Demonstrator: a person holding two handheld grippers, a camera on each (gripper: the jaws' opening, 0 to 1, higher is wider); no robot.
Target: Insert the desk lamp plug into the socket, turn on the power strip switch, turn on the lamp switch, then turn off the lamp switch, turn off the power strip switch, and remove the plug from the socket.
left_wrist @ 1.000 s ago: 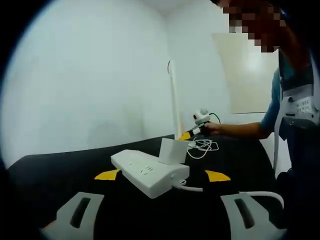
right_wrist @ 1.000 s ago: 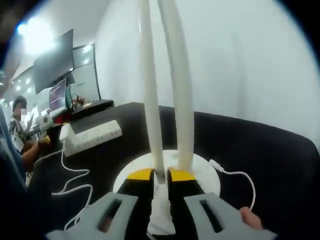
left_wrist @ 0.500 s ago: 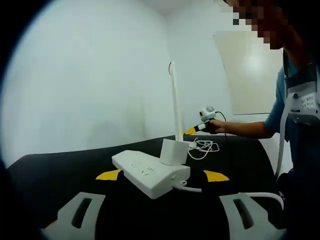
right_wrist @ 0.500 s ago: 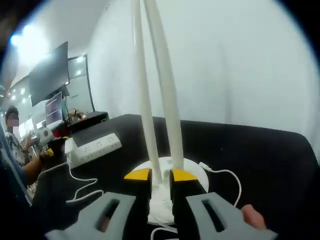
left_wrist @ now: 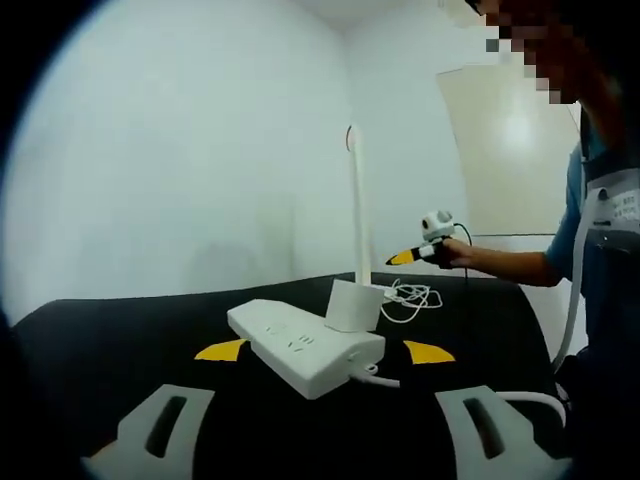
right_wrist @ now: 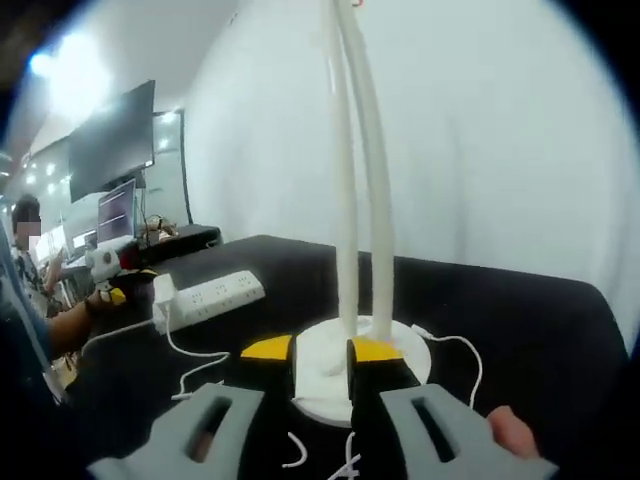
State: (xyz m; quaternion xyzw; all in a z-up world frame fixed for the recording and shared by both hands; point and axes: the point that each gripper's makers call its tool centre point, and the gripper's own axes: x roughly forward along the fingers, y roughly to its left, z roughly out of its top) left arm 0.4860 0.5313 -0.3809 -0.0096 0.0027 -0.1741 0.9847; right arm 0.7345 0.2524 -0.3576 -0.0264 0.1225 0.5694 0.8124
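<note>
Change: my right claw [right_wrist: 320, 352] has backed up and away from the lamp base [right_wrist: 362, 352]; a second ago its tips sat right at the stem.
Meaning: I judge a lamp-switch press just finished; the lamp looks unlit, so the strip switch probably comes next.
Right claw: pressed nearly together, pinching nothing.
Left claw: spread [left_wrist: 318, 352], hovering just short of the power strip [left_wrist: 303, 346].
Plug: white block [left_wrist: 352, 304] seated on the strip's far end, ahead of my left claw.
</note>
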